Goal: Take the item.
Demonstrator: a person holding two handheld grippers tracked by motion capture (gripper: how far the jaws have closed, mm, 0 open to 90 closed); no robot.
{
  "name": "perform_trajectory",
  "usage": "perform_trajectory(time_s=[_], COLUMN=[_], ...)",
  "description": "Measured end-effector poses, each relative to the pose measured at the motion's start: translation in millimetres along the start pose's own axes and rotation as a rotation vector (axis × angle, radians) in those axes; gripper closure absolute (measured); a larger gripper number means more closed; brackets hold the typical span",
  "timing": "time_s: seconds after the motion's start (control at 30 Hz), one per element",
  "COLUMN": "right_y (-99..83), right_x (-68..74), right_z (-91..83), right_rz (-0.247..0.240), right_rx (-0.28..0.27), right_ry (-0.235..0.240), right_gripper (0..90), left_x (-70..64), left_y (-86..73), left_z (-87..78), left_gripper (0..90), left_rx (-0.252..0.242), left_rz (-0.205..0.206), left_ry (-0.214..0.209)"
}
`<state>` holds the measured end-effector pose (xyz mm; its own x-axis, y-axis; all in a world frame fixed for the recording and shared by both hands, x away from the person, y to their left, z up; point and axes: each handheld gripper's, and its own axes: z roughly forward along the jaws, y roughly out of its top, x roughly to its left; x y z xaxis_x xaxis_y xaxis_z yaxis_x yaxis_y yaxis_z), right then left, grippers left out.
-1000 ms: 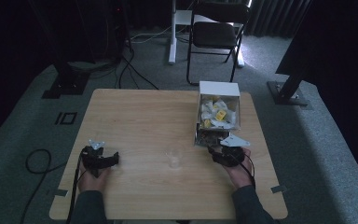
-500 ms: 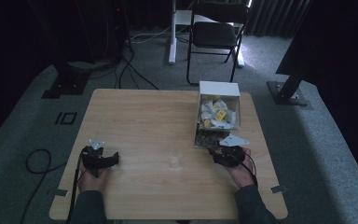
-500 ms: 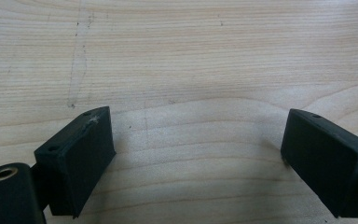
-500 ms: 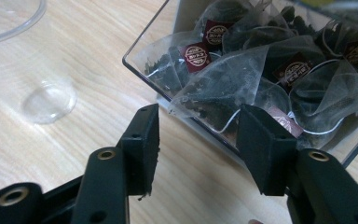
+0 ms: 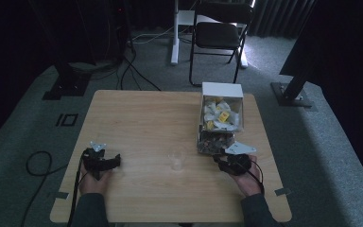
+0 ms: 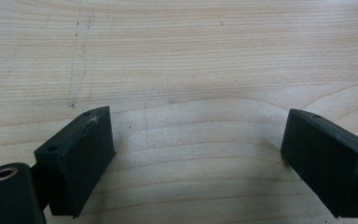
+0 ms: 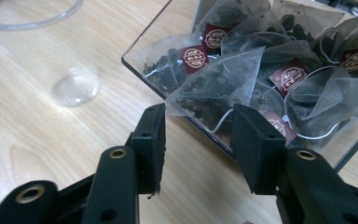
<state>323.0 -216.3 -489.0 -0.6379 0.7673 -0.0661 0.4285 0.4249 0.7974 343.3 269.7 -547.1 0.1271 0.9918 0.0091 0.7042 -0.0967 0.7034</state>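
My right gripper (image 5: 230, 163) is at the near end of a clear-walled box (image 5: 201, 124) of tea bags. In the right gripper view it (image 7: 199, 116) is open, its jaws standing either side of the lower corner of a pyramid tea bag (image 7: 216, 81) that leans on the box's clear rim (image 7: 142, 70). More dark tea bags with maroon tags (image 7: 289, 74) lie behind it. A clear glass cup (image 5: 176, 160) stands left of this gripper, its base (image 7: 74, 88) on the wood. My left gripper (image 5: 102, 163) rests near the table's left front, wide open (image 6: 198, 123) over bare wood.
The box's far compartment holds white and yellow packets (image 5: 222, 116). A folding chair (image 5: 220, 35) and cables (image 5: 137, 75) lie beyond the wooden table (image 5: 146, 118). A cable (image 5: 35, 163) trails off the table's left edge.
The right gripper has shifted very slightly near the box's front end. The left gripper has stayed where it was.
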Motion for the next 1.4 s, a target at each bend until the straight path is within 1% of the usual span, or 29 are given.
perform_trajectory(time_s=[0.1,0.2,0.3,0.4,0.5,0.67,0.8,0.9,0.93,1.0,1.07,1.23,1.3,1.4], right_y=[-0.6,0.7,4.4,8.1,11.3,15.4,17.9,18.3,18.2,17.6,17.0,16.4,16.2,15.7], right_x=[2.5,2.3,0.4,-1.1,-3.5,-5.4,-5.3,-6.5,-6.9,-8.1,-8.1,-6.1,-5.3,-4.5], right_z=[-2.1,-5.0,-6.0,-5.6,-4.4,0.4,5.0,8.7,9.3,9.6,9.6,9.2,8.2,6.5], right_rz=[-0.009,0.007,0.024,0.037,0.059,0.095,0.103,0.118,0.124,0.136,0.135,0.131,0.128,0.125], right_rx=[0.002,-0.033,-0.057,-0.078,-0.098,-0.105,-0.097,-0.089,-0.086,-0.090,-0.092,-0.095,-0.102,-0.111], right_ry=[-0.008,-0.012,-0.039,-0.069,-0.089,-0.093,-0.094,-0.098,-0.102,-0.093,-0.085,-0.069,-0.065,-0.067], right_gripper=[56.5,56.1,56.3,63.2,64.6,62.9,62.1,61.9,62.8,66.5,73.4,85.5,88.3,90.0], left_x=[0.0,0.0,0.0,0.0,0.0,0.0,0.0,0.0,0.0,0.1,0.1,0.0,0.0,0.0], left_y=[0.0,0.0,0.0,0.0,0.0,0.0,0.0,0.0,0.0,0.0,0.0,0.0,0.0,0.0], left_z=[0.0,0.0,0.0,0.0,0.0,0.0,0.0,0.0,0.0,0.0,0.0,0.0,0.0,0.0], left_gripper=[9.9,9.9,9.9,9.9,9.9,9.9,9.9,9.9,9.9,9.9,9.9,9.9,9.9,9.9], left_rx=[0.000,0.000,0.000,0.000,0.000,0.000,0.000,0.001,0.001,0.001,0.001,0.001,0.000,0.000], left_rz=[0.000,0.000,0.000,0.000,-0.001,0.000,0.000,0.000,0.000,0.001,0.000,0.000,0.000,0.000], left_ry=[0.000,0.000,0.000,0.000,0.000,0.000,0.000,0.000,0.000,0.000,0.000,0.000,0.000,0.000])
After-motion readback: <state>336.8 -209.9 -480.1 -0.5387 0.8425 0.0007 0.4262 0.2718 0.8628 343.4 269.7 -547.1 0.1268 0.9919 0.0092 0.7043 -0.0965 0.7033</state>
